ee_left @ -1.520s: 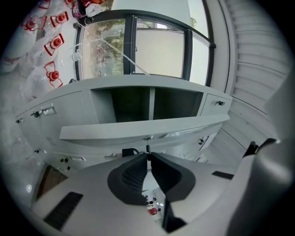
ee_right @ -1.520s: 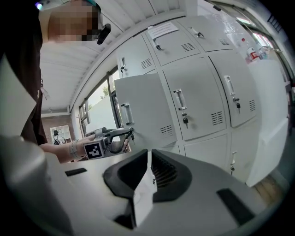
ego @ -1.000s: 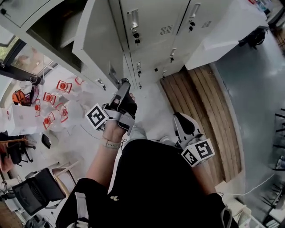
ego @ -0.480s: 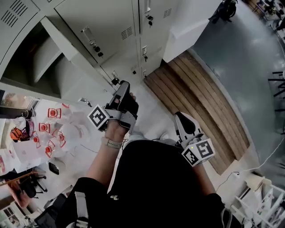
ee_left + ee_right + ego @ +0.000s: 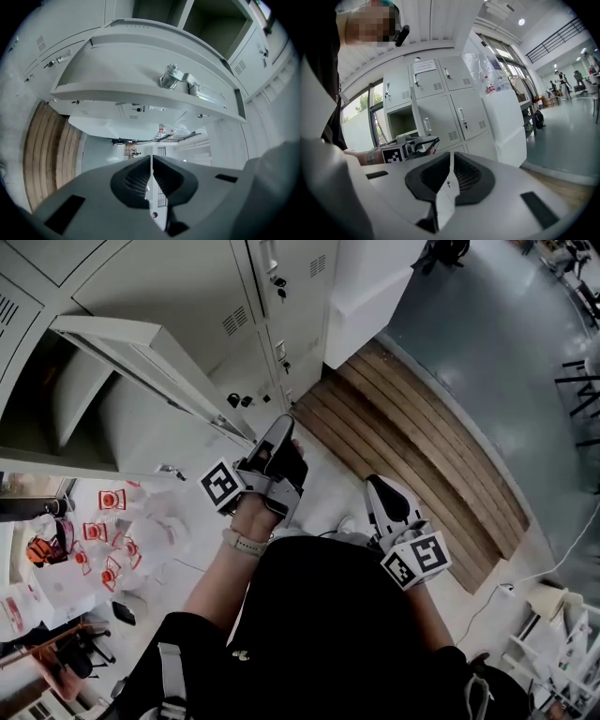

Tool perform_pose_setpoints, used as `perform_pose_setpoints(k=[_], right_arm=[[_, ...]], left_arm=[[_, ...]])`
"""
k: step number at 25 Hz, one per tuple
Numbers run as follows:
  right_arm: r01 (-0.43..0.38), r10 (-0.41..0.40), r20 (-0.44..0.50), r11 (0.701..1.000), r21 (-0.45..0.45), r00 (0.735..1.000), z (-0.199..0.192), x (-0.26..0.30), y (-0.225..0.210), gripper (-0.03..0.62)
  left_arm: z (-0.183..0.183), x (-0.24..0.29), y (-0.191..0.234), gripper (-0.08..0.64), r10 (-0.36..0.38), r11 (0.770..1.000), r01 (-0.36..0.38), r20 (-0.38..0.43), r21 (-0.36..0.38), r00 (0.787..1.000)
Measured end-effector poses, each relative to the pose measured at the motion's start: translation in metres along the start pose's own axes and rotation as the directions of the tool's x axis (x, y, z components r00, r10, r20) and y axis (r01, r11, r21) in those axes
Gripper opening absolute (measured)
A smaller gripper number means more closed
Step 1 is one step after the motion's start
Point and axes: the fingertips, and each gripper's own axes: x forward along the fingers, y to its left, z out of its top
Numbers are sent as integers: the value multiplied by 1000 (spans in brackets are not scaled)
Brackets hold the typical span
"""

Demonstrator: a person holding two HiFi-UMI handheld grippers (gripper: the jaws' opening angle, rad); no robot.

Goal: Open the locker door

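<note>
"Locker door (image 5: 159,357), where is it from the left claw (image 5: 284,425)?"

"Just ahead of the tip and a little above it, near but apart. It stands swung out from the locker bank (image 5: 187,287), with the open compartment (image 5: 75,395) behind it, so the task looks as good as done."

"And the claws themselves?"

"Left claw is pressed together with nothing between the jaws. The right claw (image 5: 376,487) is pressed together and empty too, held low at the person's side, well off from the door."

"How would that door handle?"

"My guess is thin painted sheet metal: stiff, light, free on its hinges, and slick on the flat faces. I would hook or pinch the free edge, or the latch (image 5: 171,77) side, far from the hinge where a small push turns it."

"Which way does it point?"

"Its inner face, the one with the latch, is turned toward the left claw. The long axis looks to run along the hinge line. In the left gripper view it lies crosswise ahead of the tip, with the free edge nearest."
</note>
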Motion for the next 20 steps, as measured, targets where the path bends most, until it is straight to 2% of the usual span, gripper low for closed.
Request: perform_pose_setpoints(k=[3,7,9,11,12,14,17,18,20], right_arm=[[-11,11,-5,1000,3,1000,0,4,-2,44],[-51,51,-10,999,2,999,2,10,1,44],[-83,83,-15,997,-4,996,2,16,5,44],[-127,127,-22,992,-19,992,1,24,14,44],[-152,151,-27,988,-30,988,1,29,20,44],[-204,202,-39,978,-53,979,1,39,32,44],[-275,271,-57,958,-76,961,1,52,51,44],[-298,293,-63,951,-82,954,0,56,57,44],[-344,338,-74,934,-94,938,-1,62,70,44]], left_arm=[[-7,2,-1,32,11,1000,-10,-43,24,999],[-21,-1,-12,32,25,989,-7,-114,150,993],[-25,-8,-17,32,47,974,-17,-128,227,991],[-24,-21,-16,32,100,943,-53,-127,329,987],[-21,-30,-15,32,135,911,-74,-125,406,983],[-14,-44,-19,32,182,825,-90,-112,558,977],[-9,-66,-26,32,233,703,-124,-61,701,971],[-8,-75,-27,32,259,650,-147,-36,746,965],[-5,-92,-29,32,311,528,-193,24,827,950]])
